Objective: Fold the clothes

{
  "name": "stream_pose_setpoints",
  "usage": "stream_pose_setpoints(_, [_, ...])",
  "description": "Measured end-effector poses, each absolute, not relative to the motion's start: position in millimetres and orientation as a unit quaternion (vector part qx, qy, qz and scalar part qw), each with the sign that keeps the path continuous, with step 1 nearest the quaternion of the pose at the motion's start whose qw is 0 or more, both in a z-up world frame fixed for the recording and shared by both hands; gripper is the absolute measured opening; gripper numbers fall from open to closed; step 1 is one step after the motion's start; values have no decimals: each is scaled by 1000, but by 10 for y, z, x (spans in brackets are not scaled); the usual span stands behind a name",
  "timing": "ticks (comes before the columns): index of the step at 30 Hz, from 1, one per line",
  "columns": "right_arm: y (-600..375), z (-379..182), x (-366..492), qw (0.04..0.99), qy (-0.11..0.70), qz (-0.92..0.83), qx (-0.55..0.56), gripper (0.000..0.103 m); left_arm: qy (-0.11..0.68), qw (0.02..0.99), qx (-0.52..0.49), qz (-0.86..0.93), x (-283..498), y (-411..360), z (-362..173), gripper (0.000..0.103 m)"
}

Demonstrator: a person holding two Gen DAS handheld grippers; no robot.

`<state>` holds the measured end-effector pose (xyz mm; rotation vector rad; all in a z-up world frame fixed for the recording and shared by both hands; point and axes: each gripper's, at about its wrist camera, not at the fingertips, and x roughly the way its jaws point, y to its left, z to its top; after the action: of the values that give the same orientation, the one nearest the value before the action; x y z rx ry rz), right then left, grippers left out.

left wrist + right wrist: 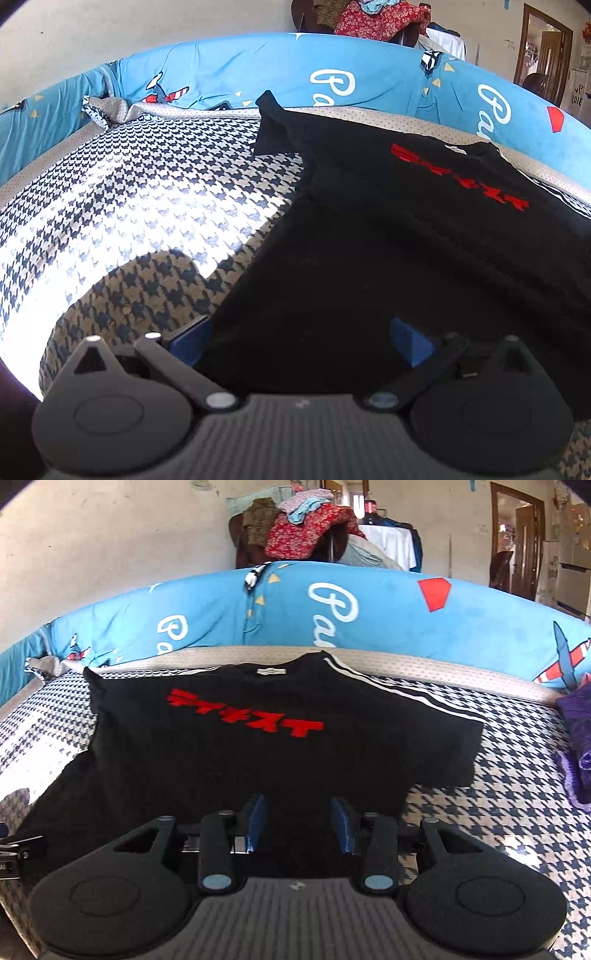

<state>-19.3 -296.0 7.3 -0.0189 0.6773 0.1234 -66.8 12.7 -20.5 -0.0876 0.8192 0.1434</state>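
Observation:
A black T-shirt (258, 760) with red lettering lies spread face up on the houndstooth bed cover (480, 812), collar toward the far side. White stripes run along its right shoulder and sleeve. My right gripper (299, 823) hovers over the middle of the near hem with its blue pads (256, 823) partly apart; only flat cloth shows between them. In the left wrist view the same T-shirt (406, 240) fills the right half. My left gripper (301, 341) is open wide over the shirt's near left edge, its left pad (192, 339) at the cloth's border.
A blue printed cushion (369, 616) walls off the bed's far side. Behind it a chair carries a heap of clothes (295, 528). A purple garment (580, 738) lies at the right edge of the bed. Crumpled dotted cloth (99, 110) sits in the far left corner.

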Motion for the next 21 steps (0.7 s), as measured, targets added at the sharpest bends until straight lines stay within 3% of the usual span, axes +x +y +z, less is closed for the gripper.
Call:
stream_pose_setpoints(13, [-3580,-104,282,928,361,-7,92,50,421,907,11,-1,-15,-125,-122,103])
stream_pose_setpoints(21, [-3811,-226,516,913,377,-30,152,52,418,908,-26,-18,129,-162,-167,103])
